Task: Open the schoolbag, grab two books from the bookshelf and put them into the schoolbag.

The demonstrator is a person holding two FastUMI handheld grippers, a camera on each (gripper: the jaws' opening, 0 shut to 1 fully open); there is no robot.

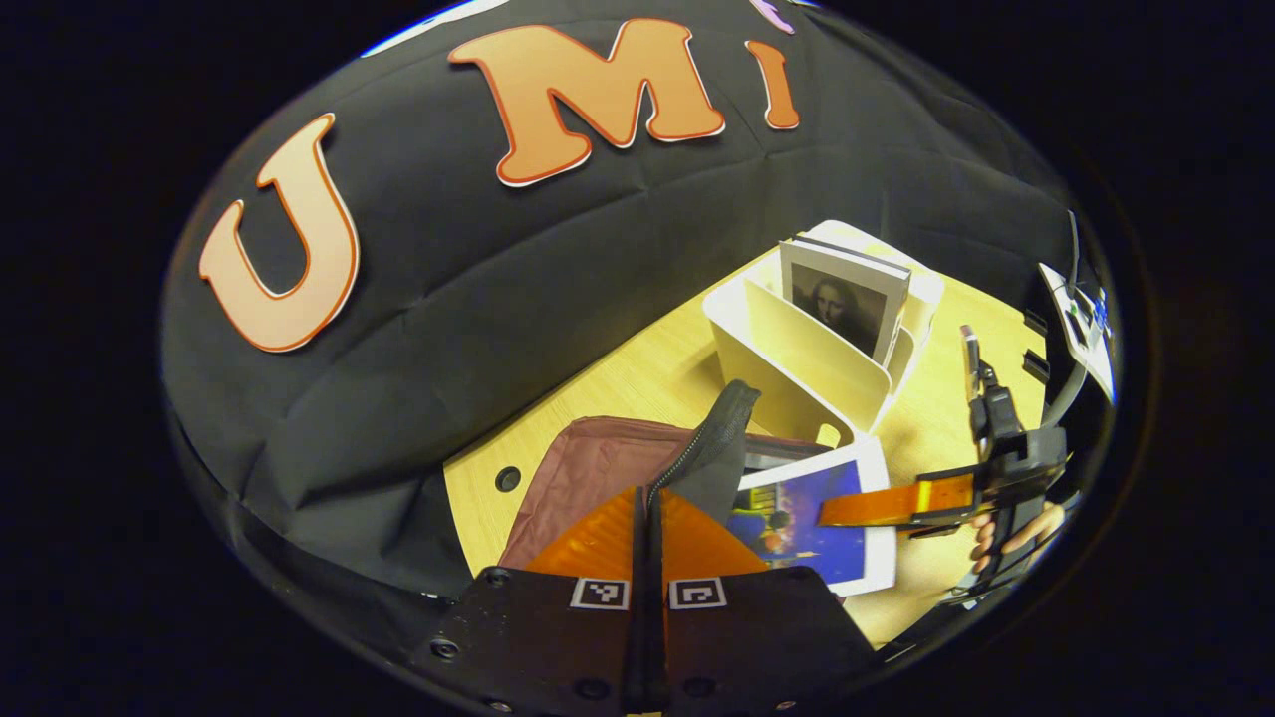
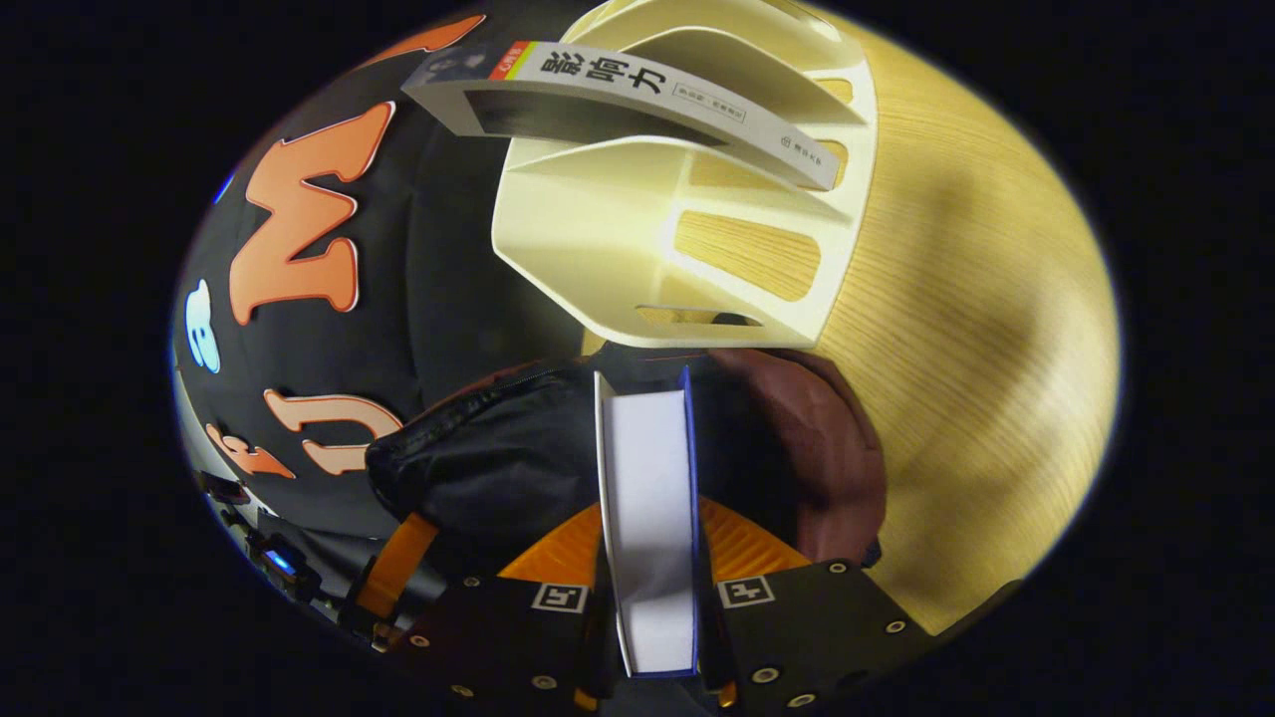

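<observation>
Schoolbag (image 1: 598, 468) lies open on table (image 1: 637, 368), just in front of bookshelf (image 1: 807, 349). L gripper (image 1: 652, 508) pinches the bag's zipper flap (image 1: 722, 428), fingers together on it. R gripper (image 2: 647, 558) clamps a book (image 2: 649, 518) edge-on over bag opening. 2nd book (image 1: 847, 299) stands in the shelf.

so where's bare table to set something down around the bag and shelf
Bare tabletop lies open beyond the bookshelf and schoolbag, away from the booth wall. A smaller strip runs between wall, shelf and bag. It is crowded at the bag mouth, where the left claw pinches the flap and the right claw holds a book.
</observation>
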